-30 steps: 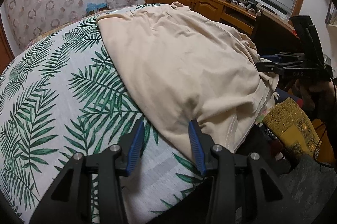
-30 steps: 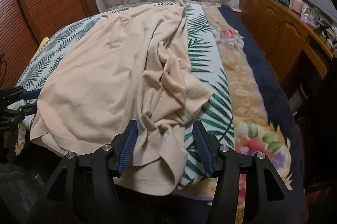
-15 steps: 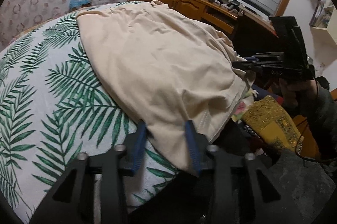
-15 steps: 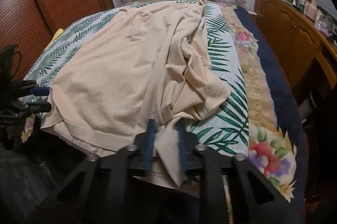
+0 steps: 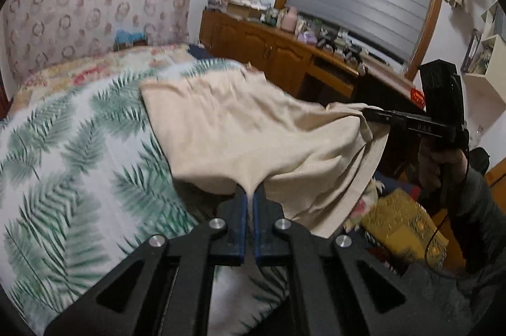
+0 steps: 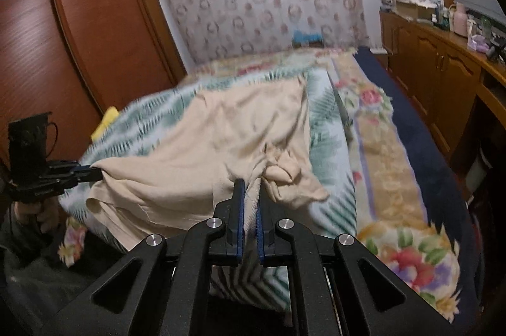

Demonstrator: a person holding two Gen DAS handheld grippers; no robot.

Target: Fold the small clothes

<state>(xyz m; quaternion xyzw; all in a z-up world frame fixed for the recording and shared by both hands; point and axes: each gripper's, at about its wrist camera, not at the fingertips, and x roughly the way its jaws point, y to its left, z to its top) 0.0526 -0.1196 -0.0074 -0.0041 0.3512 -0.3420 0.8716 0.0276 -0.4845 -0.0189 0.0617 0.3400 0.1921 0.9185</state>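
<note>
bedspread with blurred, seemingly palm-leaf print bears beige garment, both grippers' jaws pinching its hem.

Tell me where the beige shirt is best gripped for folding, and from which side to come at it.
Grip the beige shirt at its near hem, one corner per gripper, coming from the foot of the bed. That edge overhangs the mattress, so jaws can close around it. The left gripper and right gripper are shut on it there.
</note>
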